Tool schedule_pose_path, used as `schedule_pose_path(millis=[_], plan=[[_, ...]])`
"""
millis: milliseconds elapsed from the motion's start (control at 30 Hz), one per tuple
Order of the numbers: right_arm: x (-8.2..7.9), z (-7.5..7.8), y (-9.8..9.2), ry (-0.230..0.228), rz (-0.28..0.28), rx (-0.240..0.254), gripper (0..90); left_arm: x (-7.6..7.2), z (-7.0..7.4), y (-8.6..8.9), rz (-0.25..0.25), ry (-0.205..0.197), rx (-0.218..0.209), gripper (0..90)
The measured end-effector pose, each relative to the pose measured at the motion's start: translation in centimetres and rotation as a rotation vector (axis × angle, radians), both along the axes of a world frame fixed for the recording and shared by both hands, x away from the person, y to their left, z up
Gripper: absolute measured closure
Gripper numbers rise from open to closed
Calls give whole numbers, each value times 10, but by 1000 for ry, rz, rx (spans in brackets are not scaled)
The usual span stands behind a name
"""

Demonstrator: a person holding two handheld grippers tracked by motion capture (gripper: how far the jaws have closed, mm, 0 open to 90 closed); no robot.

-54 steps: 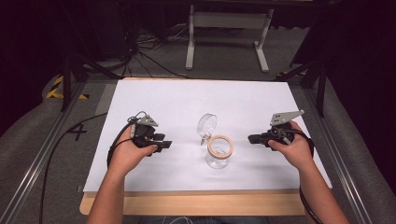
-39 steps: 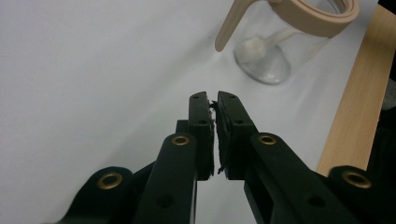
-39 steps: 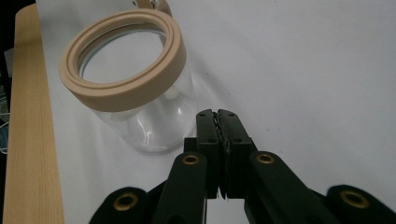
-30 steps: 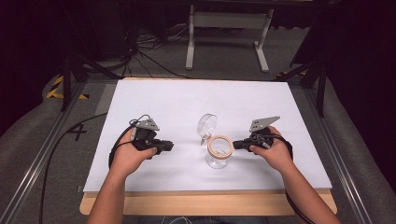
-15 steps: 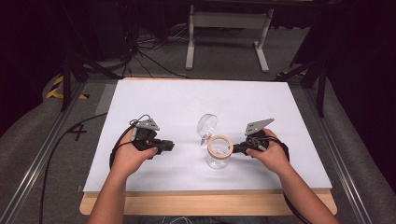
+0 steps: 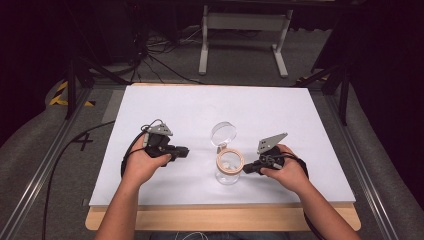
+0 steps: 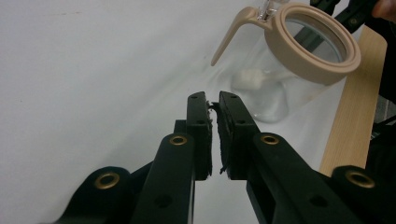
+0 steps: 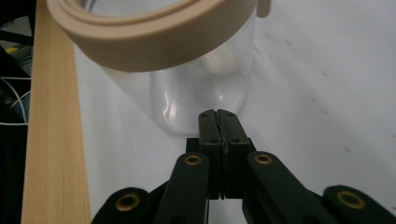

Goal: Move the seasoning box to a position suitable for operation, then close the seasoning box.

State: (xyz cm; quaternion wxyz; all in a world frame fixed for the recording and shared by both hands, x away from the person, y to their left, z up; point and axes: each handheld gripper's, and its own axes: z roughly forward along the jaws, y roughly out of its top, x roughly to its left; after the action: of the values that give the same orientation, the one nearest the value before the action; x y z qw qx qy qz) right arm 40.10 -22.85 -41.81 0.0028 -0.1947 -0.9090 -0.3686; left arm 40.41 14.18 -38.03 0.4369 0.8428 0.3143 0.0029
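A clear glass jar with a beige rim ring stands on the white sheet, its round clear lid swung open behind it. My right gripper is shut with nothing in it, and its tips almost touch the jar's right side. In the right gripper view the shut jaws point at the jar's lower wall. My left gripper rests left of the jar, apart from it. Its jaws have just been closing and stand a narrow gap apart with nothing between them. Something white lies inside the jar.
A white sheet covers the wooden table, whose bare front edge runs along the near side. A white metal stand and cables lie on the floor beyond the table. Metal rails flank both sides.
My right gripper has moved left across the sheet, from well right of the jar to right beside it. The left hand has stayed where it was.
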Motion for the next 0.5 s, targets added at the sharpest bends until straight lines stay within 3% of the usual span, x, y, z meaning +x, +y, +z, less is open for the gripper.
schedule_pose_path(millis=[267, 500], plan=[[-12, -1, 16, 11, 65, -13, 898, 3, -1, -2, -15, 10, -22, 870], [-16, 8, 9, 30, 52, 6, 900, 9, 0, -7, 1, -11, -53, 868]])
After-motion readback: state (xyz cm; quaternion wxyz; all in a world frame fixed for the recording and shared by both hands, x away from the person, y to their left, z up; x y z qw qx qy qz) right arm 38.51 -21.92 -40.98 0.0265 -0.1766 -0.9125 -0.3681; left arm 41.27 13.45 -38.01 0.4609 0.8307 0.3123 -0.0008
